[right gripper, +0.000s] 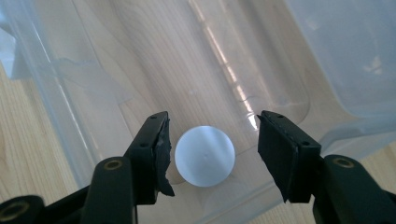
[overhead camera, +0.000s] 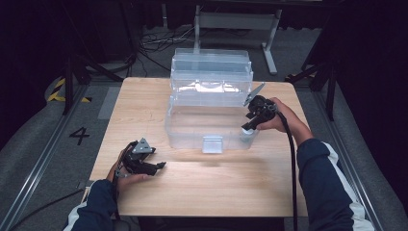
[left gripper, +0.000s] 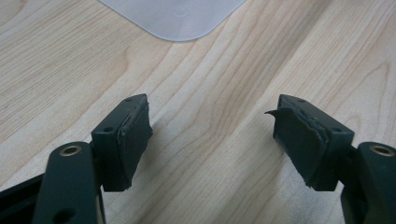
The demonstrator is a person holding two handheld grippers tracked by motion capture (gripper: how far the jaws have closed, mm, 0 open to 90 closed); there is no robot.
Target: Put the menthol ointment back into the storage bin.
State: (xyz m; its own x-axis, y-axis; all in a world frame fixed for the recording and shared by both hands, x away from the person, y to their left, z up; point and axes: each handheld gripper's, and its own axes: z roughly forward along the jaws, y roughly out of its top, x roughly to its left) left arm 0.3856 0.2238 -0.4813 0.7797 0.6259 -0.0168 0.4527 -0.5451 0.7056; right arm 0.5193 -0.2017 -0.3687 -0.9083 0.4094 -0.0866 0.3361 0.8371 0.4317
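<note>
White ball (right gripper: 205, 156) lies between right tongs' (right gripper: 212, 144) parted jaws.

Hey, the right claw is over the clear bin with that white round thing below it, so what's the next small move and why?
Probably lift the right claw straight up out of the clear bin. Its jaws stand open with gaps either side of the white round object, which seems to lie on the bin floor, so it looks released. The left claw is open over bare table.

A: Was that pale sheet (left gripper: 175, 16) whole at the top of the left gripper view?
B: No, the edge cut it off. Lower centre of the right gripper view, the white disc (right gripper: 204, 156) stayed unidentifiable, blurred through the clear bin (right gripper: 65, 107).
</note>
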